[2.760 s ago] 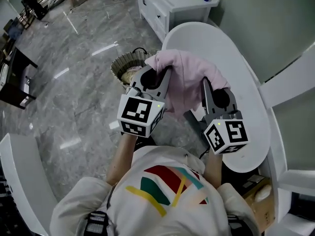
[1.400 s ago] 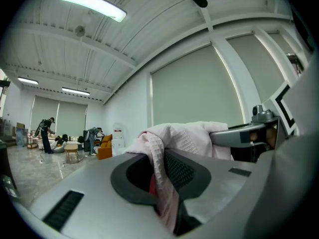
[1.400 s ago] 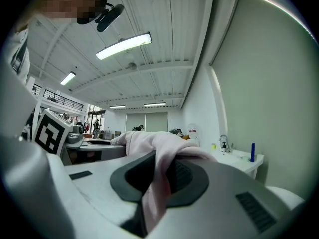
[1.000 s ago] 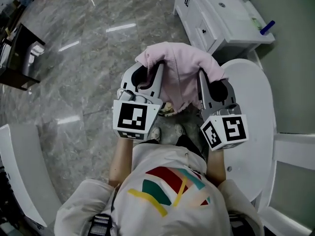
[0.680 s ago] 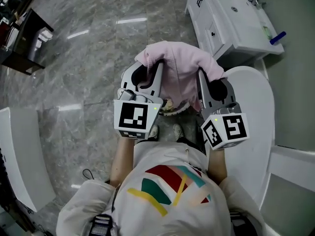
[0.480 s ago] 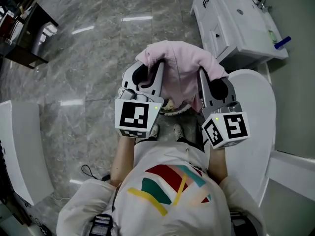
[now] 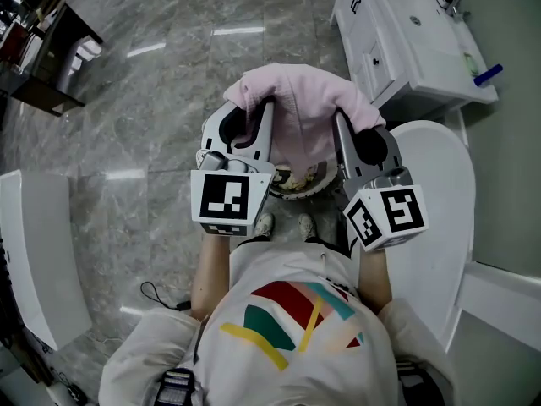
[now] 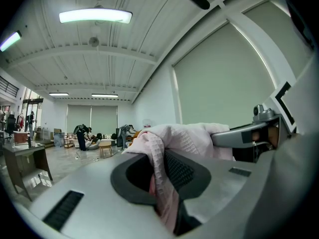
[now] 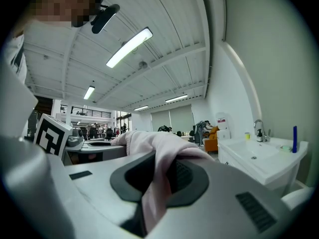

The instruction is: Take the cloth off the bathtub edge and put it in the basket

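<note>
From the head view, the person holds the pink cloth (image 7: 297, 100) up at chest height between both tools. The left gripper (image 7: 260, 117) has one end and the right gripper (image 7: 340, 125) the other, so the cloth hangs as a bundle across the gap. I'd guess it takes two grips to stop the loose fabric trailing. The cloth is clear of the white bathtub (image 7: 435, 227), which lies at the person's right. Directly below the bundle, a woven rim that looks like the basket (image 7: 297, 181) stands on the grey floor (image 7: 135, 134), so the drop seems close.

In the left gripper view, the fingers are clamped nearly together on a fold of cloth (image 8: 169, 148). The fold runs down between the dark pads and heaps over their tips towards the other tool.

In the right gripper view it is the same. The fingers are pinched on a pink fold (image 9: 158, 168) that is draped over the tips and threaded down the slot between them.
</note>
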